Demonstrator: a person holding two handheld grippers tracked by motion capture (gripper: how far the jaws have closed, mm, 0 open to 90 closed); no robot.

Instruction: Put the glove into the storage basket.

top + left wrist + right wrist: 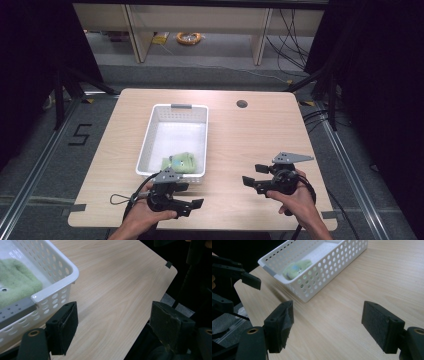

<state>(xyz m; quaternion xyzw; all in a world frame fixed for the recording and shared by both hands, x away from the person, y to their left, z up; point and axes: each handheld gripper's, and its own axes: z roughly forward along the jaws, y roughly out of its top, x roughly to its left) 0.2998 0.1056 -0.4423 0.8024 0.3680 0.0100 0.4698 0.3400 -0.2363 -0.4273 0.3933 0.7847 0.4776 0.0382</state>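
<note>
A white perforated basket stands on the light wooden table. A soft green cloth item lies at its near end. My left gripper sits just in front of the basket's near right corner, jaws open and pointing right, nothing between them. My right gripper hovers over bare table to the right, open and pointing left. In the left gripper view the open gripper frames bare wood beside the basket's corner and the green cloth item. In the right gripper view the open gripper faces the basket, green cloth item and left gripper.
A round cable hole sits near the table's far edge. Beyond the table are pale shelving legs, floor cables and a yellow coil. Dark curtains flank both sides. The table's near edge lies just below both hands.
</note>
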